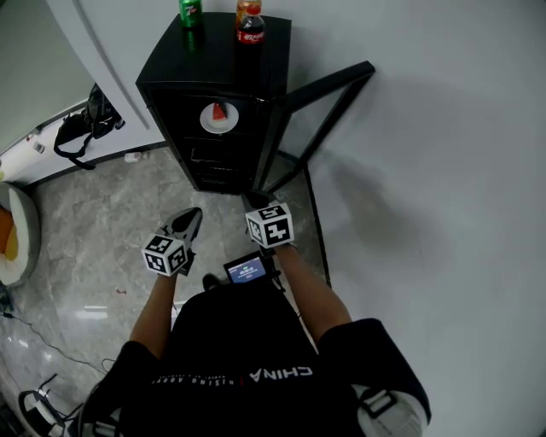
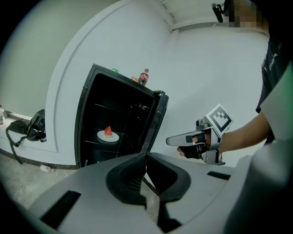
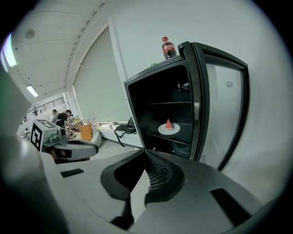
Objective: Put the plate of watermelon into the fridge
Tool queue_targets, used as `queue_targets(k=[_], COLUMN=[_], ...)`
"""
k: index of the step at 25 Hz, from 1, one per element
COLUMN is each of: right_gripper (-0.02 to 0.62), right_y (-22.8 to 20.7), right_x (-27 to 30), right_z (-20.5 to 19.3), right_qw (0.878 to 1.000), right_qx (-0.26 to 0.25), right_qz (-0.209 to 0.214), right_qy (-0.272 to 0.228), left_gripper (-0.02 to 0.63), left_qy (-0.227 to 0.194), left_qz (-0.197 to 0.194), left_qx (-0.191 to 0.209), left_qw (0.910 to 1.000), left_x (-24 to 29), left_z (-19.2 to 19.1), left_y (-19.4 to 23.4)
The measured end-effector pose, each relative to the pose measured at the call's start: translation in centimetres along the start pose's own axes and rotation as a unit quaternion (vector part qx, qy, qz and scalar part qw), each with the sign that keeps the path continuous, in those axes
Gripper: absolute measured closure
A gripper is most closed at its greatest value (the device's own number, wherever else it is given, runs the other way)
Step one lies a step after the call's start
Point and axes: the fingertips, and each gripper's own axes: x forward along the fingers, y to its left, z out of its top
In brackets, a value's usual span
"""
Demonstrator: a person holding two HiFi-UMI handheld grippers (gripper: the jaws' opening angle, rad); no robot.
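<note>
I hold two grippers, and both are empty. The fingers of my left gripper [image 2: 146, 155] are pressed together with nothing between them. The fingers of my right gripper [image 3: 145, 151] meet at their tips in the same way. The two grippers are side by side: the right one lies off to the right of my left fingers, and the left one off to the left of my right fingers.

Ahead of both pairs of fingers, well apart from them, stands one black fridge [image 1: 171, 68]. Its one glass door [image 1: 328, 102] hangs open, out past the right of my right fingers.

Inside, on a shelf, lies one white plate [image 1: 219, 119]. It is beyond my fingertips, a little left of the left pair and a little right of the right pair. One red watermelon [image 1: 219, 111] wedge stands on it.

Three drinks are on the fridge top, above and beyond my fingers: one green [image 1: 189, 12], one orange [image 1: 246, 7] and one cola bottle [image 1: 250, 27].

One black bag [image 1: 81, 124] lies by the wall, far left of my left fingers.
</note>
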Motion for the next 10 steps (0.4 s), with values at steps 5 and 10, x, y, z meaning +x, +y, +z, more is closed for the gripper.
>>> queue_targets(k=[5,10], right_gripper=[0.58,0.58], right_y=[0.3,-0.1], right_x=[0.5,0.5], right_z=[0.0,1.4], right_qw=[1.0,1.0], right_qx=[-0.004,-0.008], right_qz=[0.01,0.007], right_qy=[0.007,0.001], left_gripper=[0.592,0.592], left_qy=[0.007,0.002], left_qz=[0.013,0.018], left_qx=[0.007,0.004], left_qw=[0.9999,0.9998], left_x=[0.2,0.0], left_z=[0.3,0.8], left_y=[0.7,1.2])
